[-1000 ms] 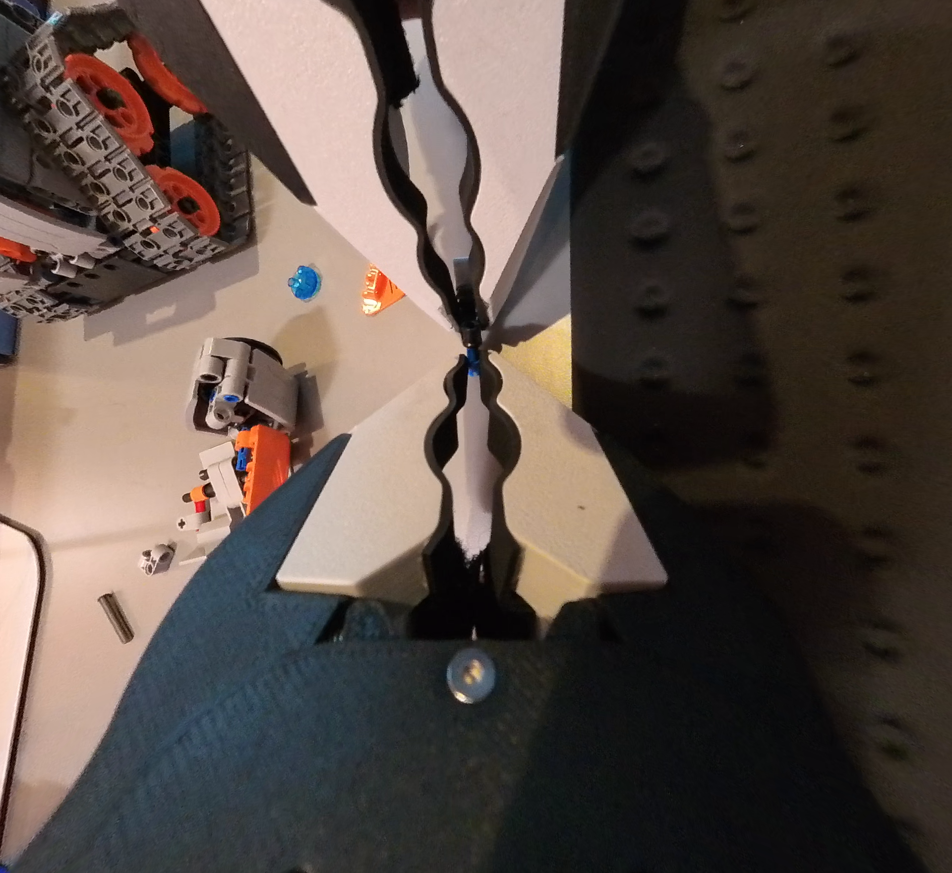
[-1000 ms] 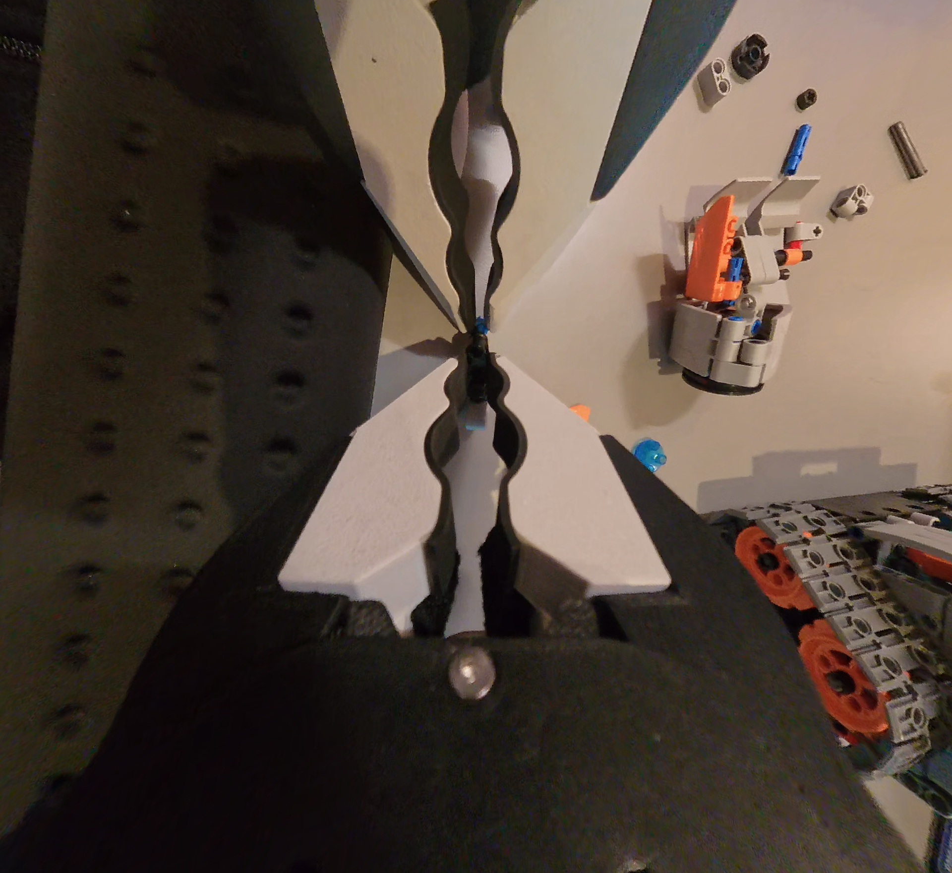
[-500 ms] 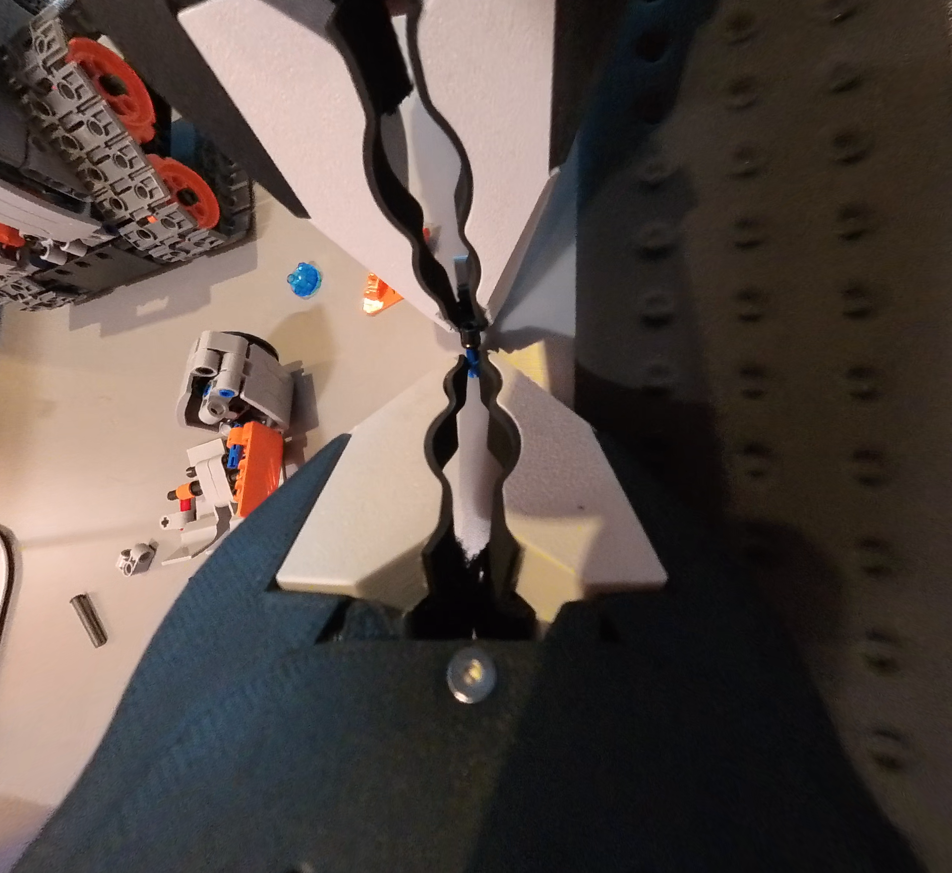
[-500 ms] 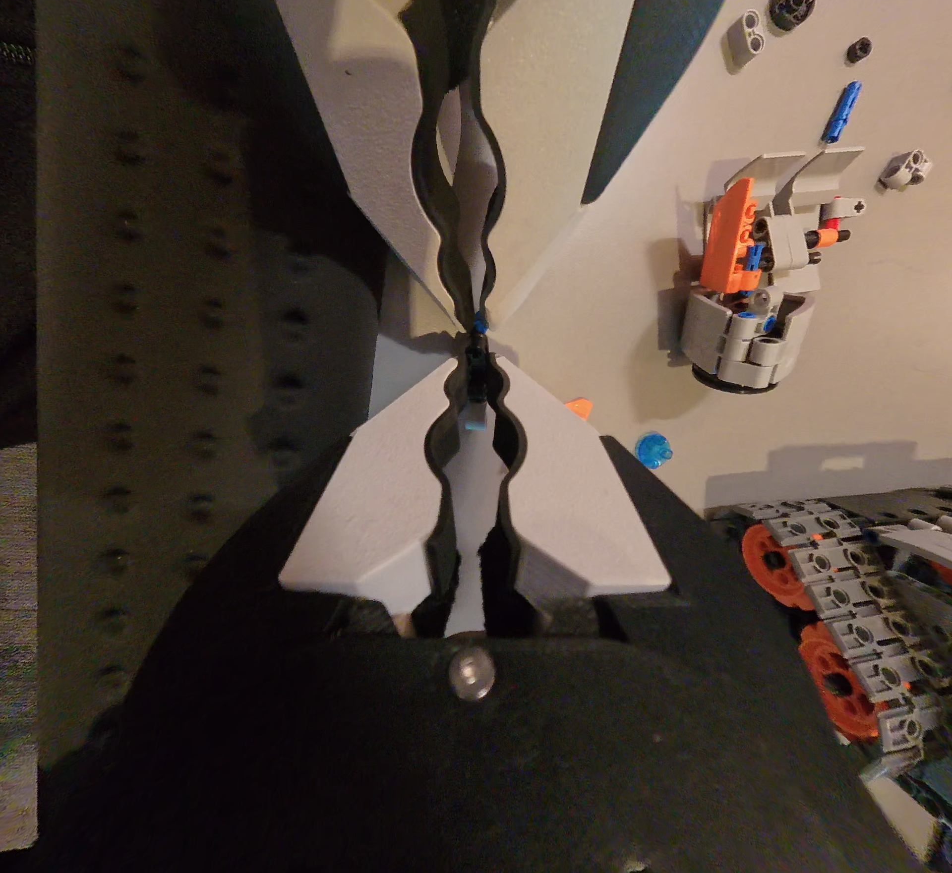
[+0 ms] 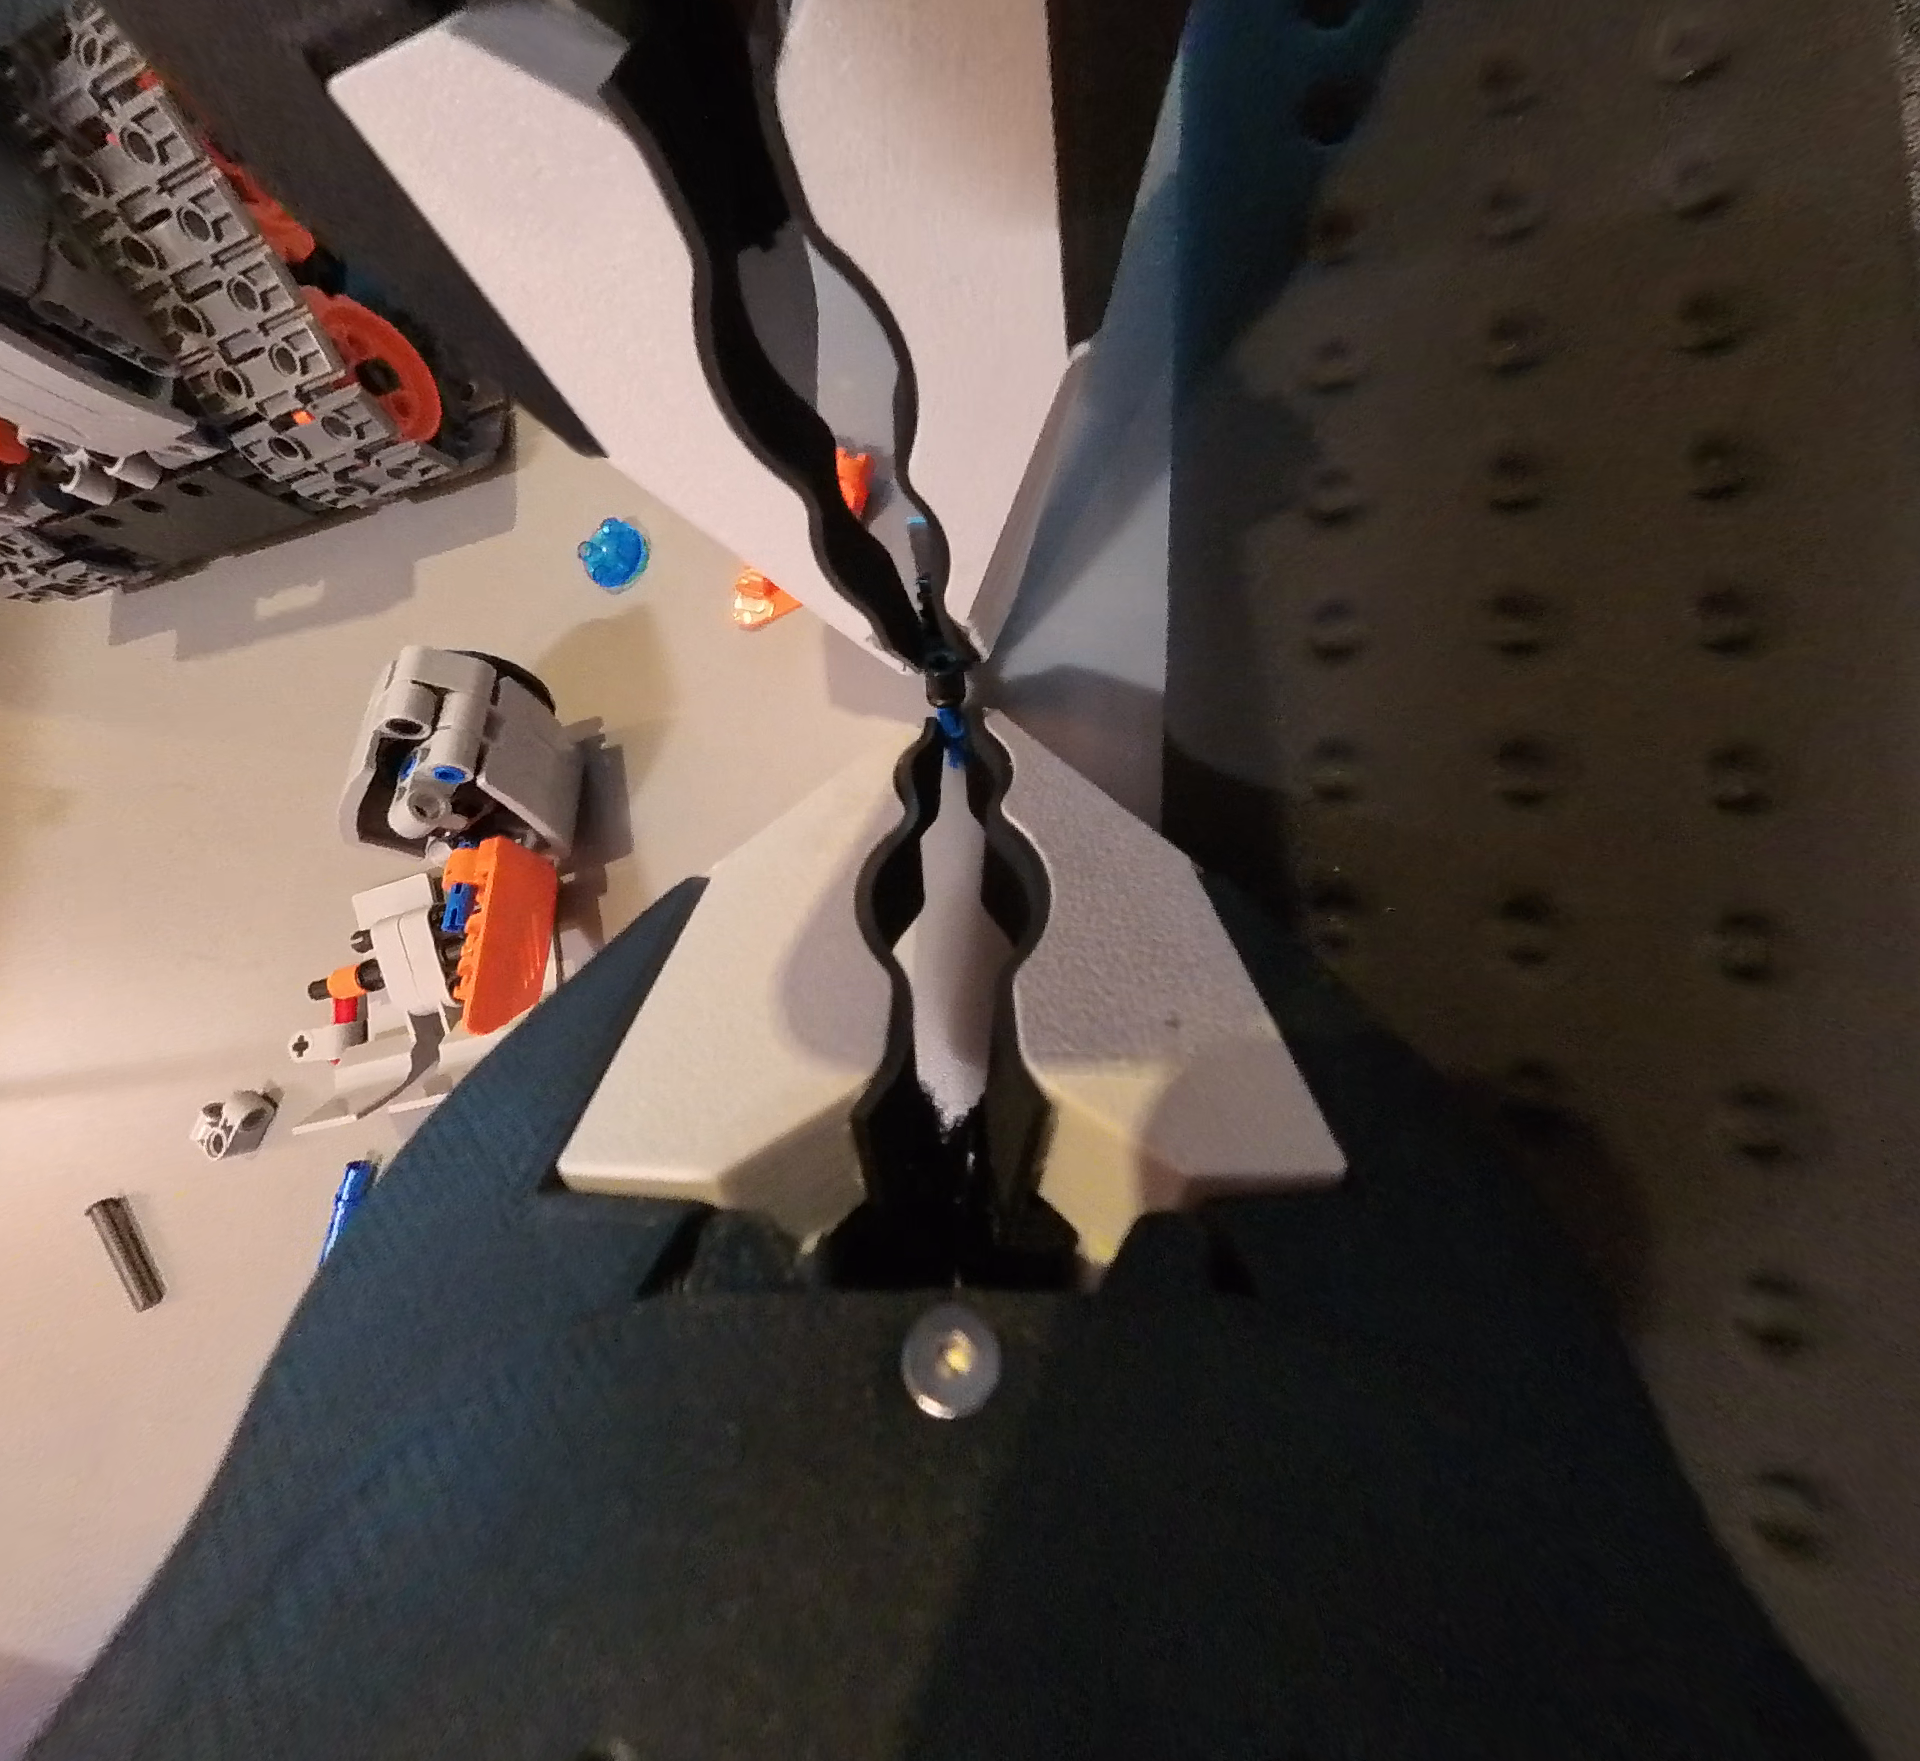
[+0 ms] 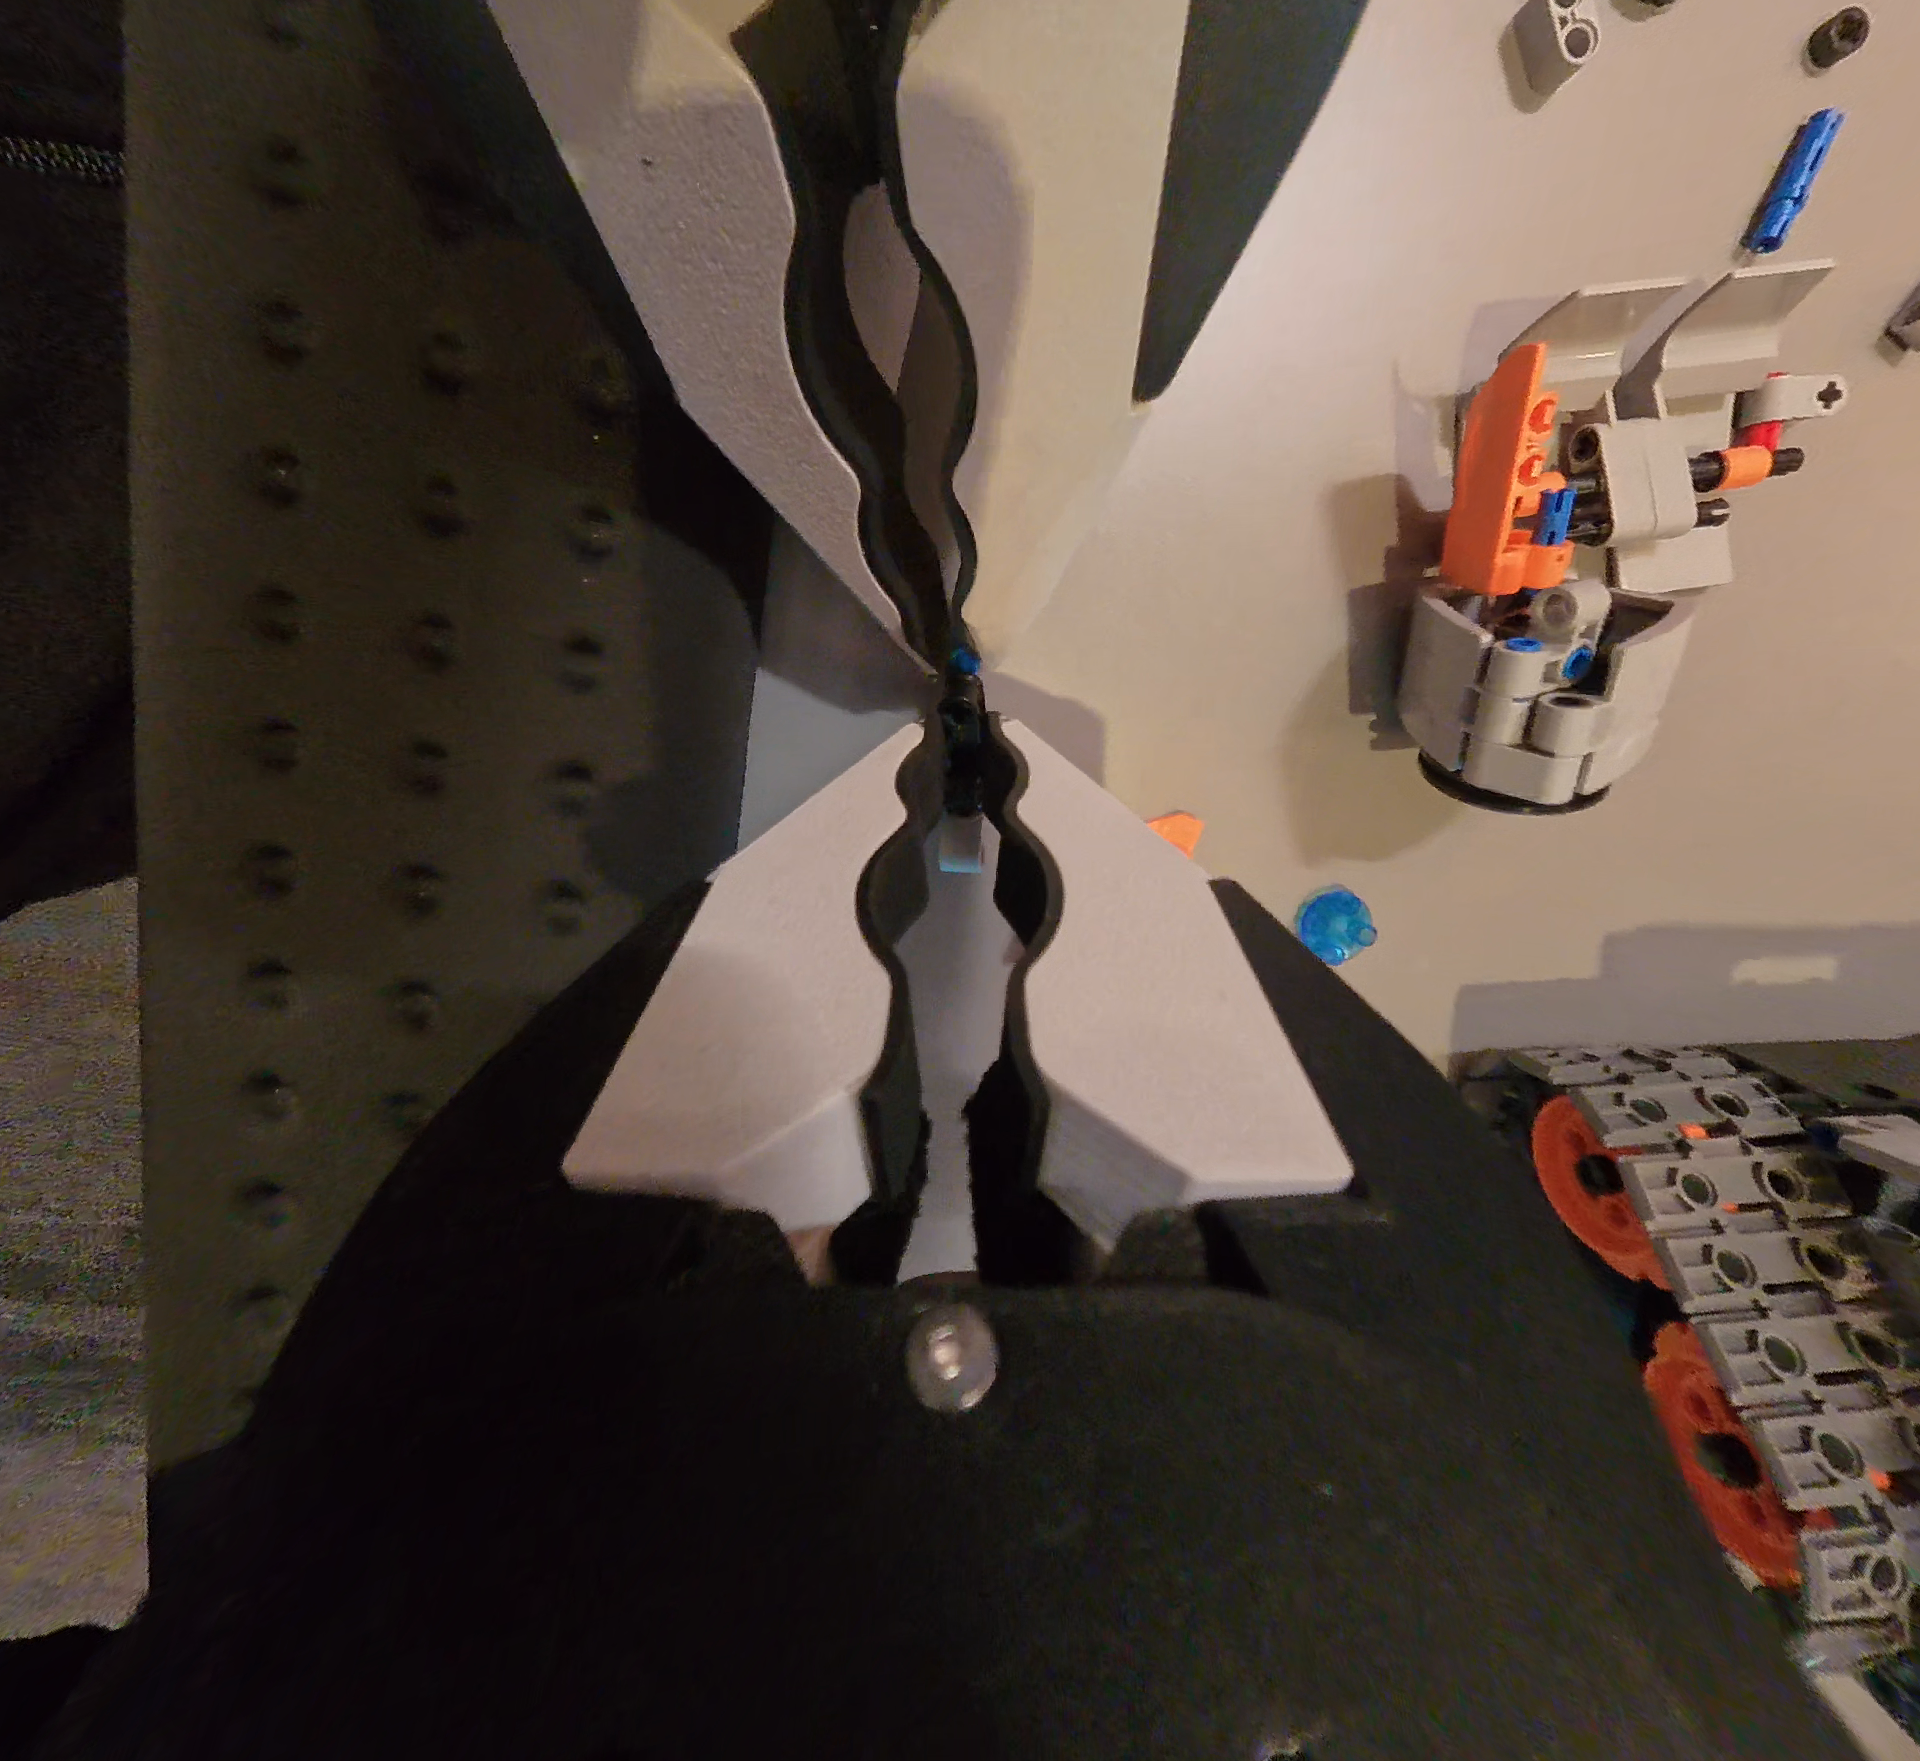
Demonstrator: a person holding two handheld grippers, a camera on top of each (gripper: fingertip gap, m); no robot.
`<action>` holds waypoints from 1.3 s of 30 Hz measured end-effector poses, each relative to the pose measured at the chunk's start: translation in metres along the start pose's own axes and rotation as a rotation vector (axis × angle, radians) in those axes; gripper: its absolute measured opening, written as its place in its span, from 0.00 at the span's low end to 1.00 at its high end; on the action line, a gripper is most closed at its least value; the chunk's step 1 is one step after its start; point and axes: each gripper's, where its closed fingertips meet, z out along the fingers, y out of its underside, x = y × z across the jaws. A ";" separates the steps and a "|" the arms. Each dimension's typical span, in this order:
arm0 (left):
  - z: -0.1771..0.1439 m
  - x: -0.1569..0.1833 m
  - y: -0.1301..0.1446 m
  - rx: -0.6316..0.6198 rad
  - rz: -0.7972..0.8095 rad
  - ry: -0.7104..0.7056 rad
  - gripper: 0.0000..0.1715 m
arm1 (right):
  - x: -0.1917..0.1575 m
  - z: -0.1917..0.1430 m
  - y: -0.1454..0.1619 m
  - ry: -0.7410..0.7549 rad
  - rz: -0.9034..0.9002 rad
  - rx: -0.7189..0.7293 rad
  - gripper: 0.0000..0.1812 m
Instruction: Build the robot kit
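The left gripper (image 5: 951,735) and the right gripper (image 6: 961,755) meet tip to tip. The left one pinches a tiny blue pin (image 5: 952,743). The right one pinches a small black piece (image 6: 962,737) with a grey tab. Both look light, hard and slippery, so grip the ends. At 9 o'clock from the left tips sits a grey and orange toy part (image 5: 468,870).

A tracked vehicle model (image 6: 1714,1296) with grey treads and orange wheels is sitting at the table's (image 5: 156,828) edge. Near it, a grey and orange brick assembly (image 6: 1579,568) is lying beside a translucent blue stud (image 6: 1335,927), a blue pin (image 6: 1792,179), a black axle tube (image 5: 125,1254) and small grey connectors (image 6: 1558,28).
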 end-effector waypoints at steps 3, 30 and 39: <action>0.000 0.000 0.000 -0.002 0.002 -0.005 0.00 | 0.000 0.000 0.000 -0.011 -0.007 -0.032 0.02; -0.008 -0.002 0.005 0.029 -0.098 0.063 0.02 | 0.001 0.001 -0.001 -0.102 0.051 0.011 0.02; -0.003 0.000 0.007 0.007 -0.092 0.084 0.00 | 0.001 0.001 -0.002 -0.101 0.050 0.015 0.02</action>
